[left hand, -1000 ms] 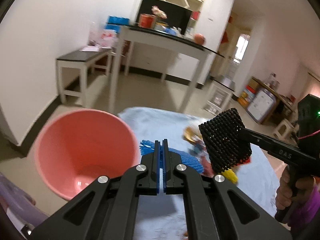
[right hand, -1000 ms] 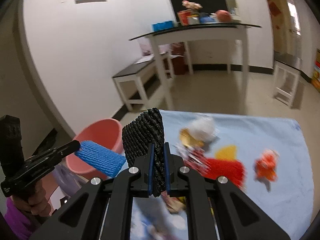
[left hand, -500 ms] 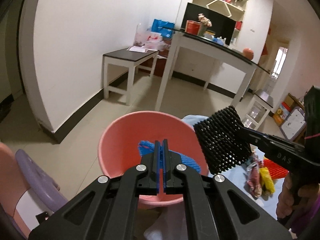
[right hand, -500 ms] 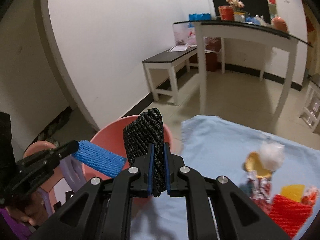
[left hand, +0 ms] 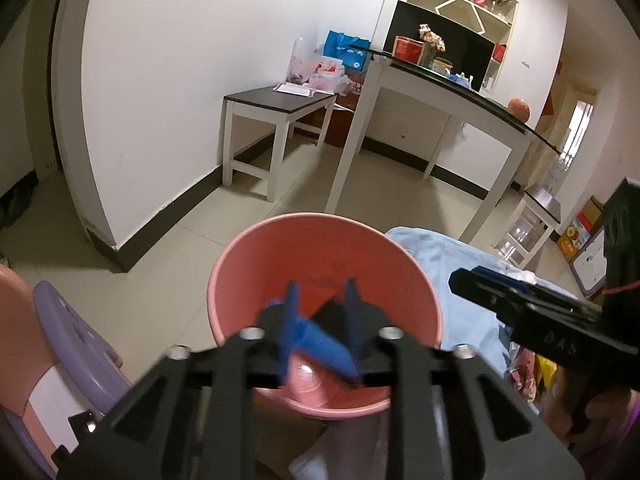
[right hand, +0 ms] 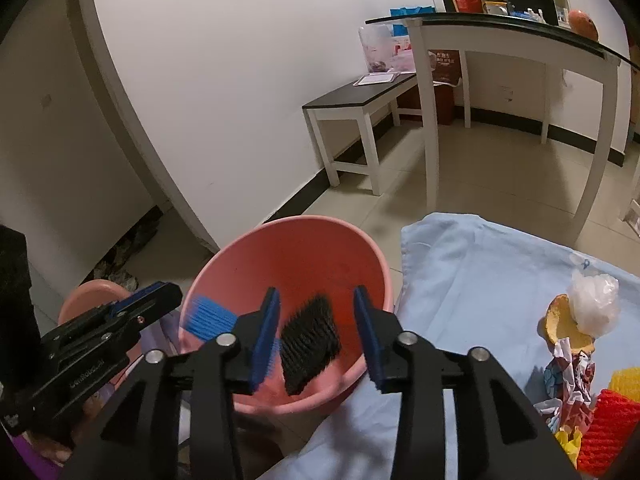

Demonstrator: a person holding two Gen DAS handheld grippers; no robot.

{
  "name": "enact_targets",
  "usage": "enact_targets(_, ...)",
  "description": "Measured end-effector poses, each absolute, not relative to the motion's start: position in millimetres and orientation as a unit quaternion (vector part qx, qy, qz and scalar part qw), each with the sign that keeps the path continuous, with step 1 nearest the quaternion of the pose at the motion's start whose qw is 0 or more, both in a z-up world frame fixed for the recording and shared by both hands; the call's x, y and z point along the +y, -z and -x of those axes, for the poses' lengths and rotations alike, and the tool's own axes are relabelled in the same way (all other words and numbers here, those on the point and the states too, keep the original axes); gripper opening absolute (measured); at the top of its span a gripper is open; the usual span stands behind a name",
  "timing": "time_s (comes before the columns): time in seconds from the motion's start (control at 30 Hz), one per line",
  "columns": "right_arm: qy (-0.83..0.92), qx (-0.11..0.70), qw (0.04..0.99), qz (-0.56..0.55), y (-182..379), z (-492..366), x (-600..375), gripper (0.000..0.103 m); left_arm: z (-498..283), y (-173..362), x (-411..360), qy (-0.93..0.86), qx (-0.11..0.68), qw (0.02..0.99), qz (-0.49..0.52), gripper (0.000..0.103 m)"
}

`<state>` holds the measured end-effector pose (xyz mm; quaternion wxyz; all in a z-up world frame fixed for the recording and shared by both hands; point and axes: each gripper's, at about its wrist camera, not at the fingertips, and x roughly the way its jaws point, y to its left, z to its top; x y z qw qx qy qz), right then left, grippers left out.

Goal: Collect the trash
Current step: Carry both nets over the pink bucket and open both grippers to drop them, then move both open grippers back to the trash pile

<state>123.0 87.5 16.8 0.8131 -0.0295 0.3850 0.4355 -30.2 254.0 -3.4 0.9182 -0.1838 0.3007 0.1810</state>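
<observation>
A pink bucket stands on the floor beside a table covered with a light blue cloth. My left gripper is open above the bucket, and a blue foam net is falling between its jaws. My right gripper is open above the bucket, and a black foam net is dropping from it. More trash lies on the cloth in the right wrist view: a red foam net, crumpled wrappers, an orange peel and a white plastic ball.
A purple and pink stool stands left of the bucket. A low dark-topped bench and a tall white table stand against the wall behind. A tiled floor lies between them and the bucket.
Both grippers moved further over the bucket and opened. The blue foam net left the left gripper and the black foam net left the right gripper; both are falling into the bucket.
</observation>
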Motion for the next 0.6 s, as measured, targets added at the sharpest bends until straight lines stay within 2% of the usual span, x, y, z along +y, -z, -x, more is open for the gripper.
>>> enact_targets(0.33, -0.428, 0.372, 0.823, 0.022, -22.6, -114.8, 56.9, 0.051, 27.4, -4.0, 242.1, -0.160, 0.305, 0.918, 0.197, 0.035)
enact_targets(0.6, -0.407, 0.360, 0.839, 0.015, -32.2, -106.6, 12.1, 0.054, 18.4, -7.4, 206.2, -0.124, 0.308, 0.925, 0.187, 0.035)
